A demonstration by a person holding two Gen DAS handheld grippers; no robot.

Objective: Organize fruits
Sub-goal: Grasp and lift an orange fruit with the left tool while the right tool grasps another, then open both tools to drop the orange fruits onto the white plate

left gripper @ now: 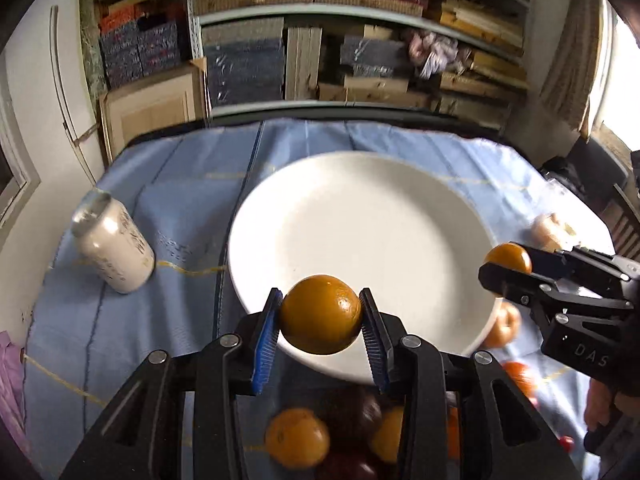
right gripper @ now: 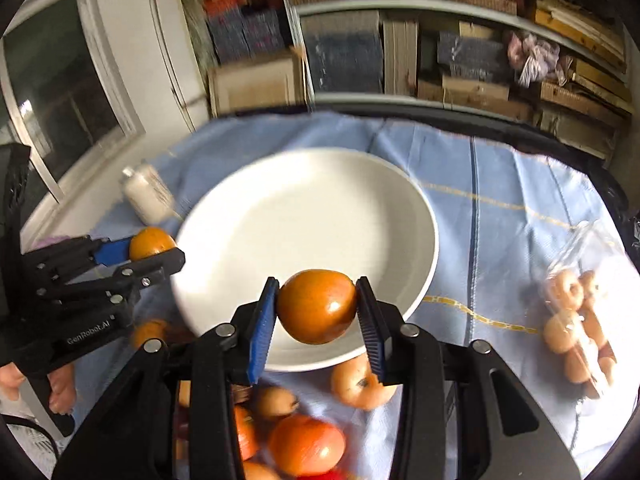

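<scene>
My left gripper (left gripper: 320,316) is shut on an orange fruit (left gripper: 320,314) and holds it above the near rim of the white plate (left gripper: 372,208). My right gripper (right gripper: 317,306) is shut on a second orange fruit (right gripper: 317,306) above the plate's near rim (right gripper: 280,208). The right gripper also shows at the right of the left wrist view (left gripper: 506,266), and the left gripper at the left of the right wrist view (right gripper: 154,250). Several loose orange and red fruits (right gripper: 306,444) lie on the cloth in front of the plate, also under my left gripper (left gripper: 298,442).
A white can (left gripper: 114,246) stands left of the plate on the blue tablecloth (left gripper: 192,184). A clear bag of small round pastries (right gripper: 576,316) lies at the right. Shelves of stacked boxes (left gripper: 360,40) stand behind the table.
</scene>
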